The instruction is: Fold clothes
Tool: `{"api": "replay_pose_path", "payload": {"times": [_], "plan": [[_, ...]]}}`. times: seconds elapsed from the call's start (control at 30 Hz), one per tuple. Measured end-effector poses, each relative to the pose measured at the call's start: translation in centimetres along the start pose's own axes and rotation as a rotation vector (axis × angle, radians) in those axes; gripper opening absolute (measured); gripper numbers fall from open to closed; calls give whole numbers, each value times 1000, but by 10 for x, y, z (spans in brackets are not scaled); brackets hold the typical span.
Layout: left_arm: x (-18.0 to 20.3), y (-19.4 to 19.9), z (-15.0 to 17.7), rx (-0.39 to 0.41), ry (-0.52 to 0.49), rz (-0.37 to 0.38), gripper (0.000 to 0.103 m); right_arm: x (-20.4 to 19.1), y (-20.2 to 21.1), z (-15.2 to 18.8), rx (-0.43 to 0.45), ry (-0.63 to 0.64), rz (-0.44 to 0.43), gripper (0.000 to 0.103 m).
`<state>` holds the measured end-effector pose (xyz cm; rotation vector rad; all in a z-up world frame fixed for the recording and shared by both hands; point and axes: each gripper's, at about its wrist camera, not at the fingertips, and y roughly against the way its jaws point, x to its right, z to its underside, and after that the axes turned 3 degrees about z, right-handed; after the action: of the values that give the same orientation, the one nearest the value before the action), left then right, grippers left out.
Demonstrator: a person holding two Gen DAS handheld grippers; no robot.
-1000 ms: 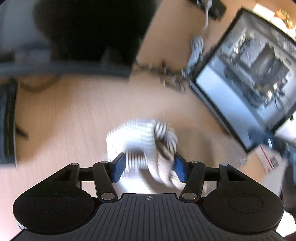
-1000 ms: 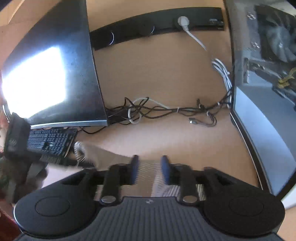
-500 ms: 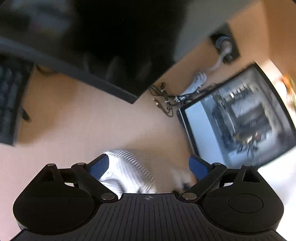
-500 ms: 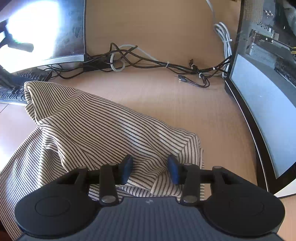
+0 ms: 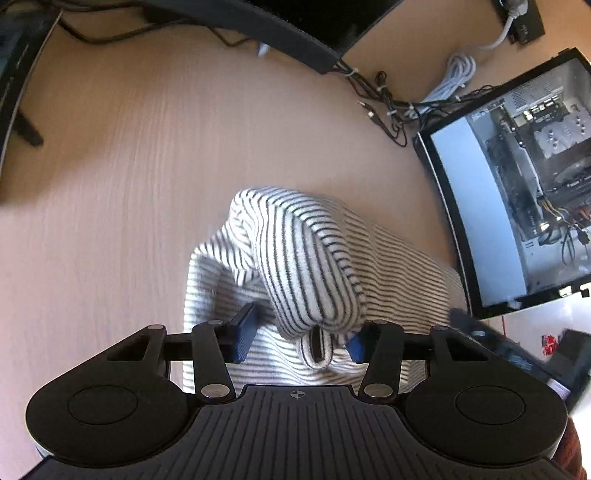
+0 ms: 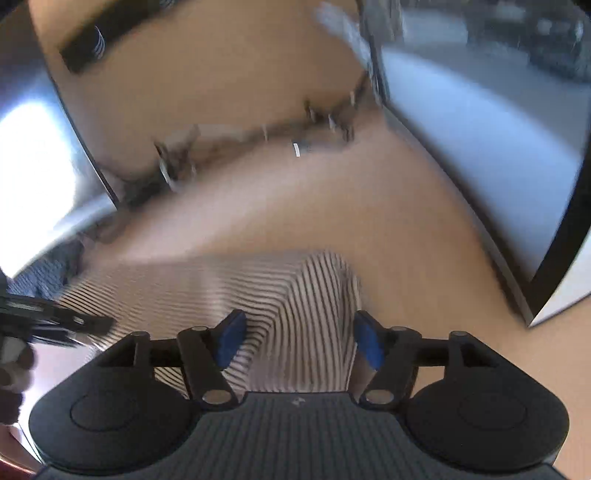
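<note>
- I see the striped shirt (image 5: 306, 266) bunched in a heap on the tabletop (image 5: 140, 177), between the monitor (image 5: 258, 18) at the back and the open computer case (image 5: 517, 192) at the right.
- My left claw (image 5: 299, 334) is closing around a rolled fold or sleeve end of the shirt. The cloth sits between the blue pads (image 5: 244, 328), but the left pad stands clear of it, so I judge nothing is gripped yet.
- My right claw (image 6: 299, 341) is opening over the shirt's right edge (image 6: 295, 295). Fabric lies between its pads, yet they do not press on it.
- Risk: the left claw may pinch several layers of the roll at once, and lifting would then drag the whole heap instead of spreading it.
- Risk: with the right claw letting go, that side could slump and the shirt twist further.
- Risk: the shirt lies just beside the computer case, and a wide sweep could knock it or catch the tangle of cables (image 5: 388, 107) behind.
- The right view is heavily blurred, so I cannot place that edge precisely.
- The surface is pale wood grain, smooth, and likely lets the cloth slide.
- A keyboard (image 6: 48, 269) sits at the left by the monitor, and a white cord (image 5: 454, 74) runs towards a power strip (image 5: 524, 22).
</note>
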<state>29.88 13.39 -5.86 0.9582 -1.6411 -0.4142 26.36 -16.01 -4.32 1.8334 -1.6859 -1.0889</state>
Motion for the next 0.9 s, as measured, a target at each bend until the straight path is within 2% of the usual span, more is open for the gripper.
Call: {"api": "replay_pose_path", "payload": {"times": [0.07,0.1,0.2,0.33,0.4,0.47,0.53,0.57,0.67,0.73,0.77,0.8,0.83,0.9], "plan": [[-1,3,-1,28,11,13,49,-1,-12,2,-10,7,6,65],[-1,5,-3,47,14,12,48,-3,-15,0,-2,14,-1,59],[6,4,-21,107,-18,-22,46,-12,-33,-19,11,68,-36,50],[16,-1,-47,151,-31,-71,44,-29,-64,-56,56,170,-25,45],[20,9,-48,162,-32,-56,44,-32,-69,-66,59,213,-20,45],[21,25,-46,189,-5,-38,52,-31,-72,-71,54,235,-28,45],[10,39,-47,209,97,5,73,-25,-73,-68,49,213,-41,46],[5,46,-47,219,149,27,77,-24,-72,-65,53,208,-43,47],[-5,49,-55,238,246,44,77,-23,-71,-61,66,212,-45,49],[-4,38,-62,233,245,8,72,-24,-70,-61,69,225,-47,49],[-2,30,-64,221,243,-5,64,-25,-70,-61,69,233,-49,50],[0,23,-66,213,234,-21,57,-25,-70,-62,68,242,-51,44],[3,18,-67,210,218,-39,44,-28,-68,-64,78,261,-56,41],[11,17,-69,218,188,-44,35,-33,-63,-69,100,296,-72,13]]}}
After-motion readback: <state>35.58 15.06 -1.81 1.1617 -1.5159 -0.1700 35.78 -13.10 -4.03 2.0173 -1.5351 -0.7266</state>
